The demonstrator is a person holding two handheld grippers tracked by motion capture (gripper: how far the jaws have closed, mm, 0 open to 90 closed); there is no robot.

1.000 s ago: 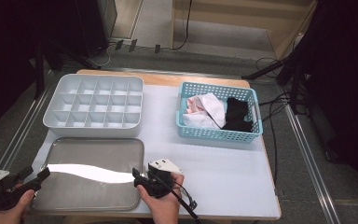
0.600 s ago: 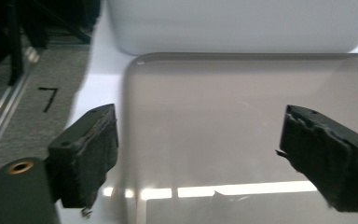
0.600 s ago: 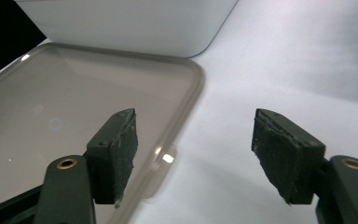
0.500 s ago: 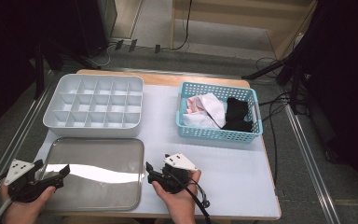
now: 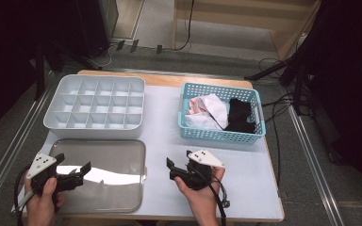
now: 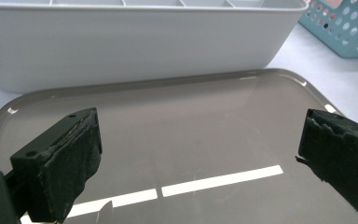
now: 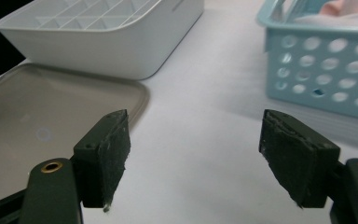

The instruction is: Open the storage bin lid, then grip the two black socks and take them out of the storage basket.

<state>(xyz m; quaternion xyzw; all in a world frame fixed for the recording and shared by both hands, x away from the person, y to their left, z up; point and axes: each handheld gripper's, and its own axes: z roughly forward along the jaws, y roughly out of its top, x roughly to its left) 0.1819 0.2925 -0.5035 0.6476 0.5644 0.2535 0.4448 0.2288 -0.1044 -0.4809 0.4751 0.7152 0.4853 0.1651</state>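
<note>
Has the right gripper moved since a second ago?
Yes. The right gripper has pulled rightward off the grey tray, toward the blue basket side; its jaws have just been opening, empty.

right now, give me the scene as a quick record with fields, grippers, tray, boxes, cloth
left gripper: open, nothing between the jaws, over the metal tray
right gripper: open, nothing between the jaws, over the bare white table
divided box: white, behind the tray, compartments empty
basket: blue, far right
in basket: white cloth, black cloth
</note>
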